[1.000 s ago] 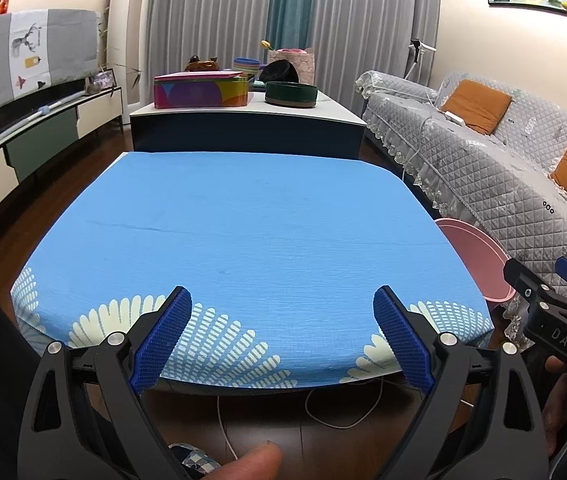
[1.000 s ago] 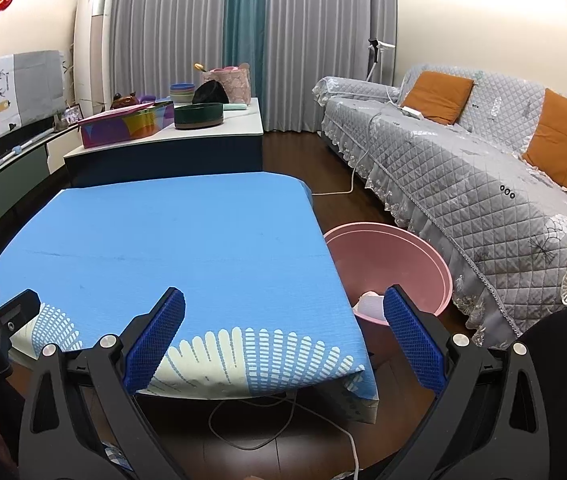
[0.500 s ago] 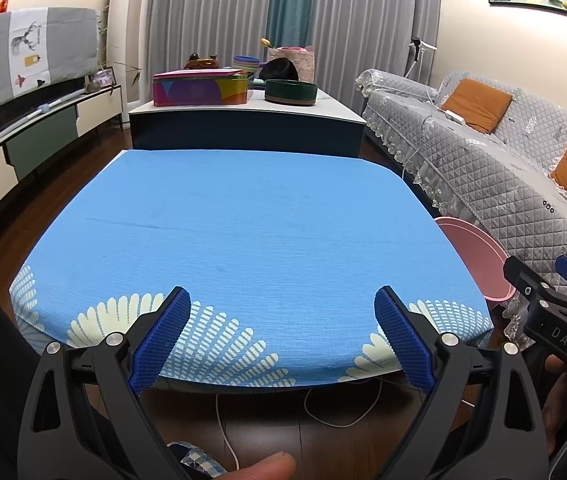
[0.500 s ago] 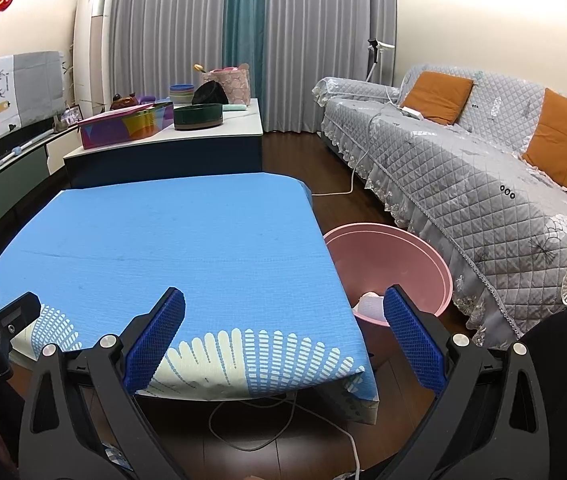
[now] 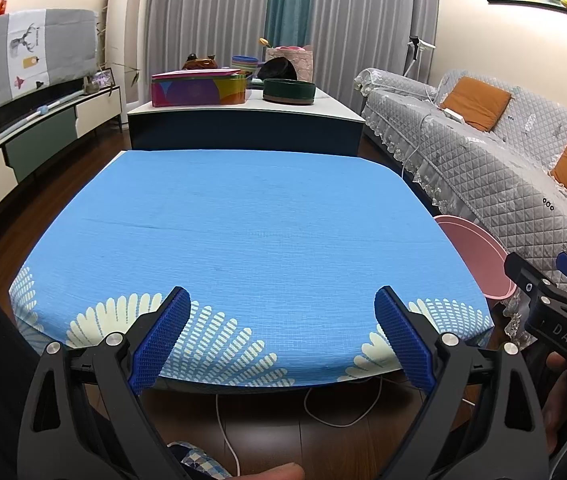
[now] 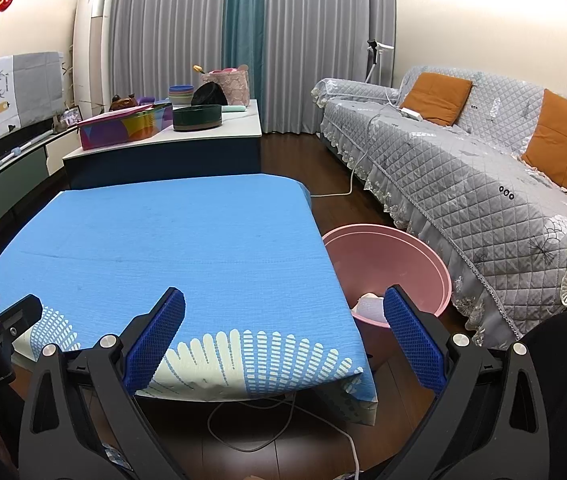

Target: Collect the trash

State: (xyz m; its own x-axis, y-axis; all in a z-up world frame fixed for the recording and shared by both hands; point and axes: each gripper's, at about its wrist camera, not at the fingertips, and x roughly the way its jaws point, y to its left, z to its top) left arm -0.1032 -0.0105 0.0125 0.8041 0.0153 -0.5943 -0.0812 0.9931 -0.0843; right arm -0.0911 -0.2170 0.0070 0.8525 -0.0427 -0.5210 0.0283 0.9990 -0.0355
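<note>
A pink basin [image 6: 403,258] stands on the floor right of the blue-clothed table [image 6: 171,240], with a crumpled white piece of trash [image 6: 369,307] inside near its front wall. The basin's rim also shows in the left wrist view [image 5: 477,254]. My left gripper [image 5: 282,334] is open and empty, held in front of the table's near edge [image 5: 243,240]. My right gripper [image 6: 283,332] is open and empty, at the table's front right corner, its right finger in front of the basin. I see no trash on the cloth.
A low cabinet [image 5: 243,120] behind the table carries a colourful box [image 5: 199,90], a dark round tin [image 5: 289,91] and cups. A grey quilted sofa [image 6: 483,184] with orange cushions runs along the right. White cables [image 6: 283,420] lie on the floor under the table.
</note>
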